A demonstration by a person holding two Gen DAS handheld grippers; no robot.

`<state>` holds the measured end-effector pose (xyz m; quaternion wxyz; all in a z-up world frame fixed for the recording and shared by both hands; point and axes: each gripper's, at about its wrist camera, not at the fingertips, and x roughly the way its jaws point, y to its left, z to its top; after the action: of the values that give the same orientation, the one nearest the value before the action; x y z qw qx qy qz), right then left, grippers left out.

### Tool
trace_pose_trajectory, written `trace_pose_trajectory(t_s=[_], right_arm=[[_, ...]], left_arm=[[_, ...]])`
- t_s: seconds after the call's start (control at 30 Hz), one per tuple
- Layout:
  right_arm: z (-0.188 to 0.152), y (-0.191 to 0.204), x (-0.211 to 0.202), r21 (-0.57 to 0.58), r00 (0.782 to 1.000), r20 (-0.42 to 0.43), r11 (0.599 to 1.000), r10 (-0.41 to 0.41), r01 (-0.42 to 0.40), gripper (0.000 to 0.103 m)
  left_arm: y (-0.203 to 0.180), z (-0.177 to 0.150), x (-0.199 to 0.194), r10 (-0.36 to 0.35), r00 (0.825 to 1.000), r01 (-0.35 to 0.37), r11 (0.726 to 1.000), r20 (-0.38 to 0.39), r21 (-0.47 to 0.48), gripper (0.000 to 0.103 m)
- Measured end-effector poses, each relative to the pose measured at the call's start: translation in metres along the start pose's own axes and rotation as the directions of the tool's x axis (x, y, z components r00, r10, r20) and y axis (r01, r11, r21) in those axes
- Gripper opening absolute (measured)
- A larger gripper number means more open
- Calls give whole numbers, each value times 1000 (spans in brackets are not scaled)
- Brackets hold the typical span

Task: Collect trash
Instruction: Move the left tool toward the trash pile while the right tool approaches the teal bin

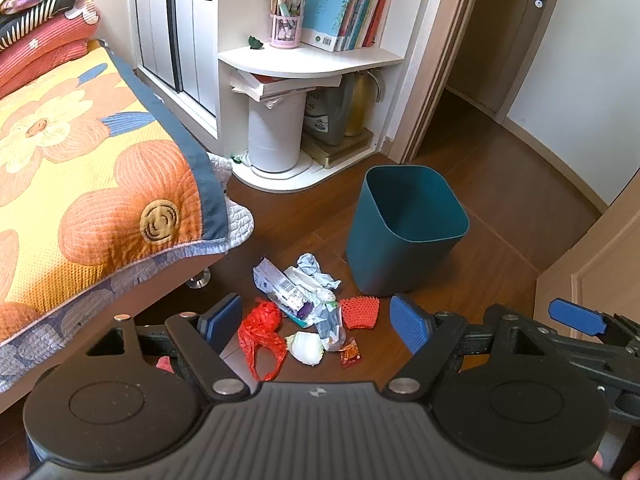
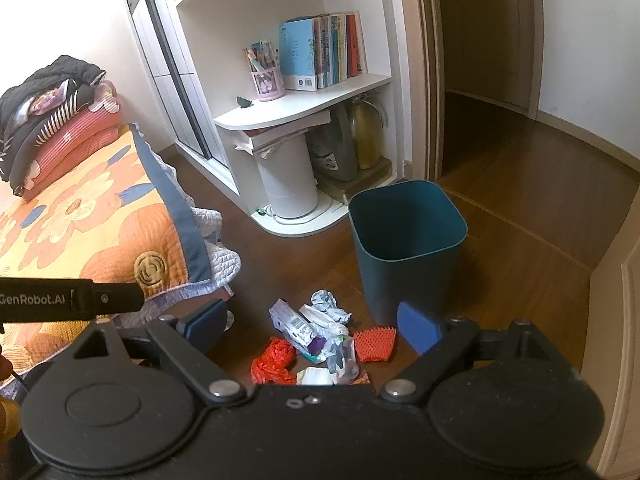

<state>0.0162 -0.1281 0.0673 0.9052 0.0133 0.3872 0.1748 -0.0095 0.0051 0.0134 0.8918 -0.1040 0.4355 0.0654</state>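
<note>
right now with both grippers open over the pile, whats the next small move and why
Probably lower the left gripper onto the red plastic bag and close. Both grippers hold nothing, the right gripper included; the bag lies nearest the left one, and the teal bin stands upright and open just beyond.

"GenRobot.AI" on the left gripper's (image 2: pixel 72 300) black body

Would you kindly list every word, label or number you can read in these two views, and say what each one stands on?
"GenRobot.AI": on the black left gripper body, right wrist view.
"40": on the grey jug under the shelf; the rest is blurred.
Book spines and covers, the barcoded wrapper in the trash pile: too small to read.
</note>
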Motion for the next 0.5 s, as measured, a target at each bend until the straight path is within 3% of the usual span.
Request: trace_pose_trajectory(t_s=[0.5], right_arm=[[9, 4, 0, -16, 1000, 10, 1000, 10, -9, 92]], left_arm=[[0, -1, -2, -25, 1000, 25, 1000, 9, 16, 81]])
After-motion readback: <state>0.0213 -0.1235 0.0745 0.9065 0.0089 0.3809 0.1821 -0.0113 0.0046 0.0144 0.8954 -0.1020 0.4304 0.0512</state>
